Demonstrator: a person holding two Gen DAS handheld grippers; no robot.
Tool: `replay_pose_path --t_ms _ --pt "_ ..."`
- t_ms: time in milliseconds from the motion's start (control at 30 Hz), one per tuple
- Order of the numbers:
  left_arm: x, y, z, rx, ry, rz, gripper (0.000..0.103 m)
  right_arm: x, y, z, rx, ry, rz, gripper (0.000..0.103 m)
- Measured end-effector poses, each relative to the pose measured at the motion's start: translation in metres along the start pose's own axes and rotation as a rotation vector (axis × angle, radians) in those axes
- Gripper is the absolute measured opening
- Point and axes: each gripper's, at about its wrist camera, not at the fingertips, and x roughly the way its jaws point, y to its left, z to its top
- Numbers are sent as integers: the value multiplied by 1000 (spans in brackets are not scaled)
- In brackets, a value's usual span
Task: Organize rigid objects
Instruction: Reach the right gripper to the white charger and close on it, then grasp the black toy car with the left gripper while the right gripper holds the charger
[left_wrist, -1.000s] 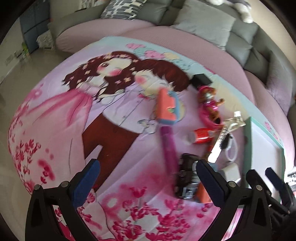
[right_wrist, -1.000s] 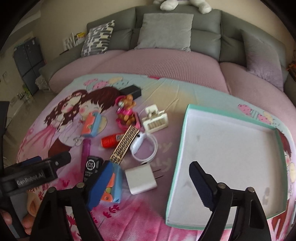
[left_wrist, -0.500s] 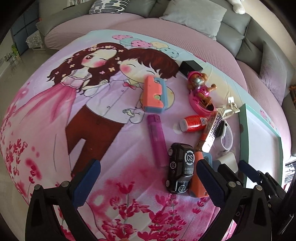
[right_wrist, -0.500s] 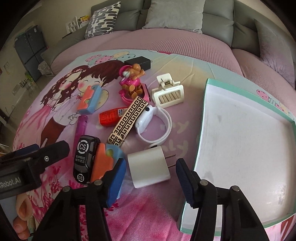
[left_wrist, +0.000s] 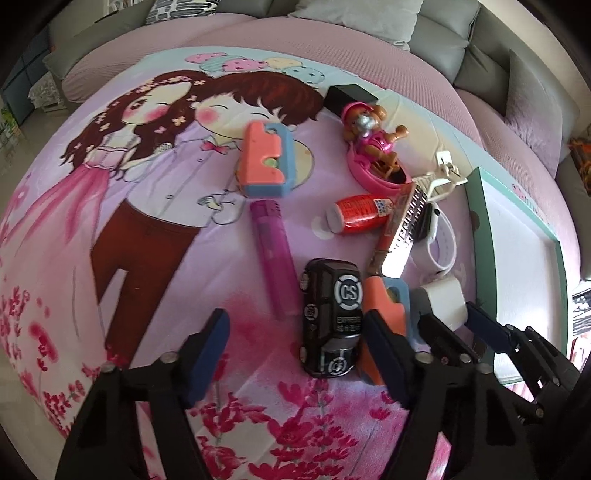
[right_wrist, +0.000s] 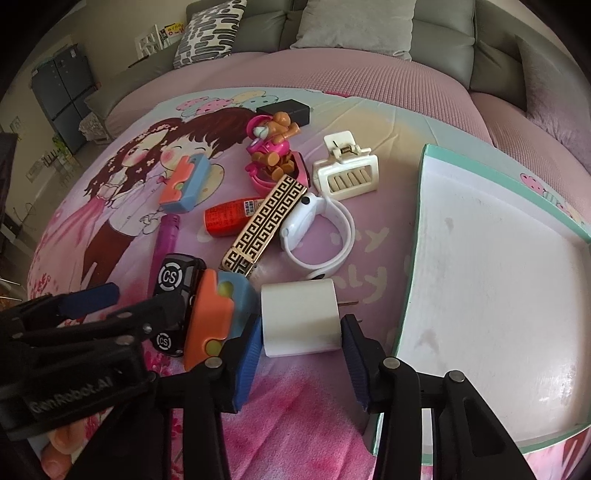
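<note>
Several small rigid objects lie on a cartoon-print cloth. My right gripper (right_wrist: 301, 356) is open, its blue pads on either side of a white plug adapter (right_wrist: 300, 317), close to touching it. My left gripper (left_wrist: 295, 354) is open around the near end of a black toy car (left_wrist: 331, 317), also in the right wrist view (right_wrist: 173, 291). An orange-and-blue block (right_wrist: 214, 314) lies between car and adapter. A teal-rimmed white tray (right_wrist: 498, 295) sits empty to the right.
Further back lie a purple lighter (left_wrist: 273, 254), a red tube (right_wrist: 229, 218), a gold patterned bar (right_wrist: 266, 229), a white watch (right_wrist: 317, 232), a white hair clip (right_wrist: 347, 173), a pink dog toy (right_wrist: 275, 155), a second orange-blue block (left_wrist: 266, 162) and a black box (right_wrist: 284, 110). A sofa stands behind.
Both grippers moved forward and down toward the objects. The right gripper's fingers narrowed and now flank the white adapter. The left gripper now straddles the toy car's near end.
</note>
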Motion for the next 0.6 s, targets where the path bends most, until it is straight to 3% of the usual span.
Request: replay_pose_path --t_ms 467,600 --pt "-2 11 1 -35 -5 5 68 -1 -2 -2 19 3 9 46" --pt "-2 3 1 -2 -10 42 68 0 -2 -2 21 1 8 46"
